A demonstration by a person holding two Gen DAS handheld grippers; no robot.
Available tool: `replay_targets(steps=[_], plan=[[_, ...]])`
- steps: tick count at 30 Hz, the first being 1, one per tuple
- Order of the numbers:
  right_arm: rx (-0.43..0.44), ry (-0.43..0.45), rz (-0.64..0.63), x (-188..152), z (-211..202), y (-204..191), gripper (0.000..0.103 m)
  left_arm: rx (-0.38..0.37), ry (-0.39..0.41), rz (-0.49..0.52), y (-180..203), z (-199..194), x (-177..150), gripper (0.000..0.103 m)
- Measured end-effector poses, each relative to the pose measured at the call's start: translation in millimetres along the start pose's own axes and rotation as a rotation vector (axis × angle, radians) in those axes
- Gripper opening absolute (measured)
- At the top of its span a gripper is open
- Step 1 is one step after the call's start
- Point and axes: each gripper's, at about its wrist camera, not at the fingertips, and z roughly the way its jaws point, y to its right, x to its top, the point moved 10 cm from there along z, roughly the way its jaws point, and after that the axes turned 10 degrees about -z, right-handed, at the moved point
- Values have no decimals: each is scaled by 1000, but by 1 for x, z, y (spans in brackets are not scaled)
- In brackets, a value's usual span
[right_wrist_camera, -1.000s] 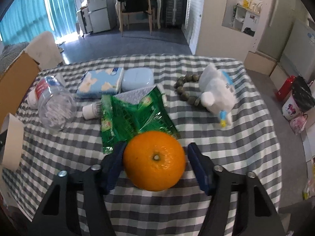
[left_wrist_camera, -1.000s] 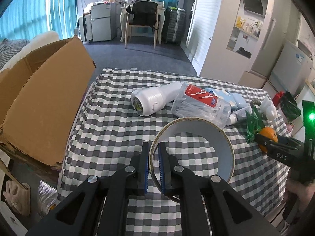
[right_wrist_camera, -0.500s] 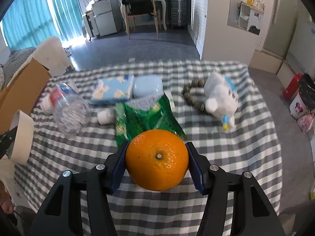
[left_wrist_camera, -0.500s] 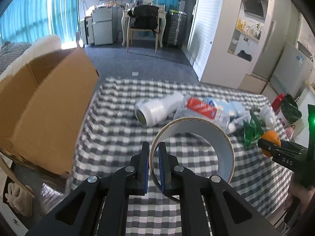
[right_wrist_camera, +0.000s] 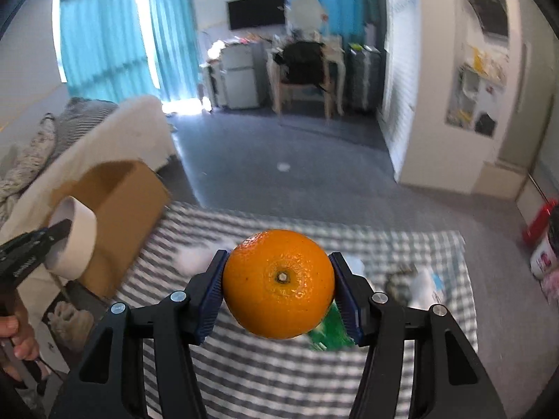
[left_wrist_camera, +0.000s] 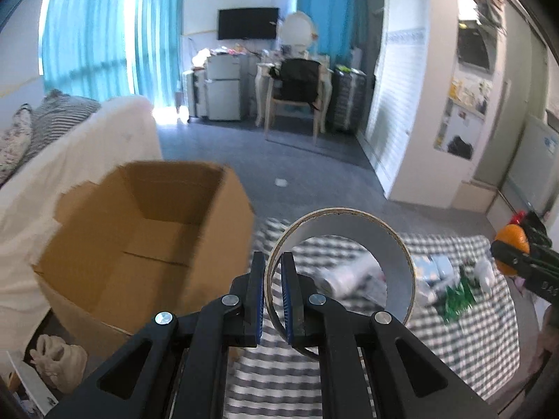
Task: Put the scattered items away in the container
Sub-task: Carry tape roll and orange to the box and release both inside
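Note:
My left gripper (left_wrist_camera: 271, 291) is shut on the wall of a wide roll of tape (left_wrist_camera: 349, 230), held in the air just right of the open cardboard box (left_wrist_camera: 150, 230). The tape roll also shows in the right wrist view (right_wrist_camera: 75, 241), next to the box (right_wrist_camera: 129, 192). My right gripper (right_wrist_camera: 279, 284) is shut on an orange (right_wrist_camera: 279, 284), lifted above the checkered table (right_wrist_camera: 279, 366). The orange also shows at the right edge of the left wrist view (left_wrist_camera: 510, 244). The box looks empty inside.
Blurred items lie on the checkered cloth: a white bottle (left_wrist_camera: 344, 279), a blue pack (left_wrist_camera: 435, 265) and a green packet (left_wrist_camera: 457, 300). A white-covered sofa (left_wrist_camera: 87, 146) stands behind the box. A person's hand (right_wrist_camera: 17, 335) shows at lower left.
Both grippers have risen and swung left toward the box. The tape roll is now beside the box's open top, and the orange is higher above the table.

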Motion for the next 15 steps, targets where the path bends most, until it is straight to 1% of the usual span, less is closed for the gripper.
replay_targets(steps=[7, 10, 15], plan=[[98, 98, -97, 65, -3, -57, 57, 87, 84, -55, -51, -21, 44, 8], [134, 122, -122, 81, 2, -80, 57, 129, 99, -72, -74, -21, 53, 9], [184, 113, -147, 89, 20, -111, 57, 190, 82, -111, -107, -4, 56, 9]])
